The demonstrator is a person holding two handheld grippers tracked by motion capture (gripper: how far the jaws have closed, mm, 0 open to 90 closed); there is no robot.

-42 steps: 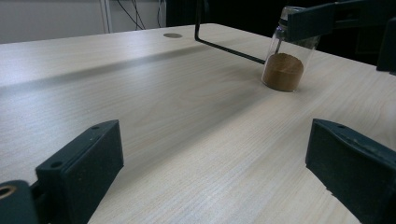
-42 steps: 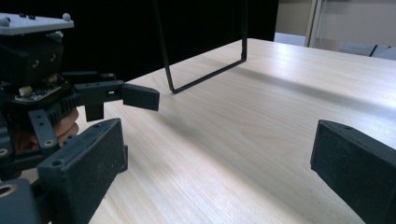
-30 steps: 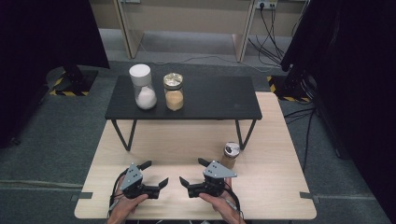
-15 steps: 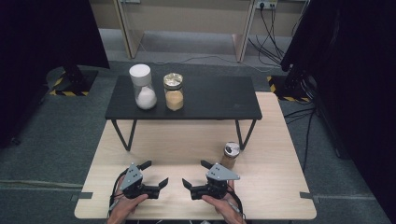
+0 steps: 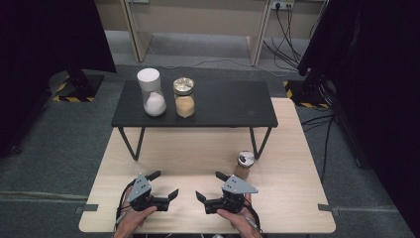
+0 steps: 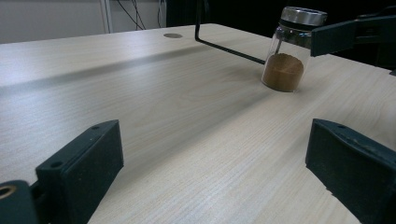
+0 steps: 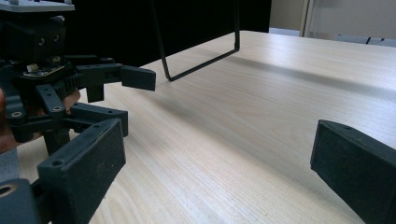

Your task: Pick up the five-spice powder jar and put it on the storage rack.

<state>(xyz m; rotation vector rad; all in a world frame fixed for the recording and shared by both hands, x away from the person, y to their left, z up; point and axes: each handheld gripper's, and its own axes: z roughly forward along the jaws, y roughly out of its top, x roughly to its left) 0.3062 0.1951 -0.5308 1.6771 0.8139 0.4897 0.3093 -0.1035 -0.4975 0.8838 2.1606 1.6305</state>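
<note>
Both my grippers sit wide open at the table's near edge, left gripper [image 5: 162, 184] and right gripper [image 5: 212, 186] facing each other. The small glass jar [image 5: 243, 165] of brown powder stands just far-right of the right one. I judge it light, rigid, slippery, breakable; grab mid-body below the metal lid [image 6: 304, 15]. No readable label.

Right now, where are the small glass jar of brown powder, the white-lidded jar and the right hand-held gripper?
Small glass jar of brown powder [image 6: 283, 70], left gripper view, powder fill.
White-lidded jar [image 5: 149, 77], high view, lid.
Right hand-held gripper [image 5: 211, 187], high view, between fingertips.
</note>
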